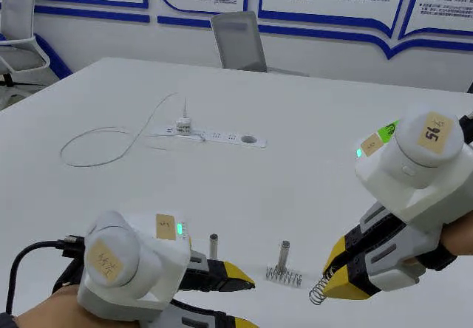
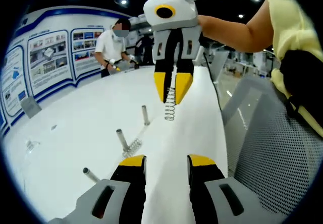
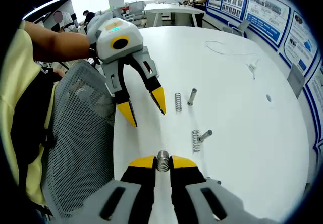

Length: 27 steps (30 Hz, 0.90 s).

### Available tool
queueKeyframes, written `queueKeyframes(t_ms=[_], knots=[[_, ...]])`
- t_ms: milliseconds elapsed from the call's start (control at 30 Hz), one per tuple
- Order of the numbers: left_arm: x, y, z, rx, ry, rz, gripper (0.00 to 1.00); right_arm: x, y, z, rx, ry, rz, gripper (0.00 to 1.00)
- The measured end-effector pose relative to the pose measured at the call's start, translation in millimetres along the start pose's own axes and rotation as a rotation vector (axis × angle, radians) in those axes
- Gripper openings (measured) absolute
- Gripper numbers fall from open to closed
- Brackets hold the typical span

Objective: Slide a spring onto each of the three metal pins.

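Observation:
A short coil spring [image 1: 318, 289] hangs from the yellow tips of my right gripper [image 1: 331, 278], which is shut on it just above the table; the spring [image 3: 162, 161] sits end-on between those jaws. Two upright metal pins [image 1: 213, 245] [image 1: 284, 255] stand near the front edge. Another spring [image 1: 284, 275] lies flat at the foot of the right-hand pin. My left gripper [image 1: 244, 302] hovers open with nothing between its fingers, just left of the pins. In the left gripper view, three pins [image 2: 145, 114] [image 2: 122, 139] [image 2: 91, 174] stand in a row. A second loose spring [image 3: 177, 101] lies beside a pin [image 3: 192, 96].
The white table [image 1: 310, 173] carries a thin white cable loop [image 1: 111, 139] and a flat white strip [image 1: 214, 136] with a small upright post farther back. Grey chairs [image 1: 238, 40] stand behind the table. A mesh chair [image 3: 81, 128] is close to the front edge. A person [image 2: 112, 47] stands in the background.

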State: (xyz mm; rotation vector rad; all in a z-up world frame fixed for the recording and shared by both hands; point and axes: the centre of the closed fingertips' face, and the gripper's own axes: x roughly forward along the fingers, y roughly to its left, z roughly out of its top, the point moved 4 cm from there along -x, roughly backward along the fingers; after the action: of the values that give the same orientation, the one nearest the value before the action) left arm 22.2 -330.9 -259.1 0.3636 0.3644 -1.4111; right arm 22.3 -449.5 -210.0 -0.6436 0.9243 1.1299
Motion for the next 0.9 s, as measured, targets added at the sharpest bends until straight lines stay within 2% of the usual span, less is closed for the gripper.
queueKeyframes(t_ms=[400,633,900], knots=[[-21.5,15.7,-15.1,-0.094,-0.041,0.103,0.39,-20.9,-26.3,-12.7,0.015,0.053,-0.057,0.12],[-31.5,22.3,-22.1,-0.125,-0.049,0.15,0.42,-29.0,-38.1,-16.8,0.024,0.076,-0.091,0.12],[-40.9,28.8,-27.4,-0.157,-0.063,0.194,0.47,-40.0,-61.2,-24.9,0.038,0.117,-0.147,0.12]])
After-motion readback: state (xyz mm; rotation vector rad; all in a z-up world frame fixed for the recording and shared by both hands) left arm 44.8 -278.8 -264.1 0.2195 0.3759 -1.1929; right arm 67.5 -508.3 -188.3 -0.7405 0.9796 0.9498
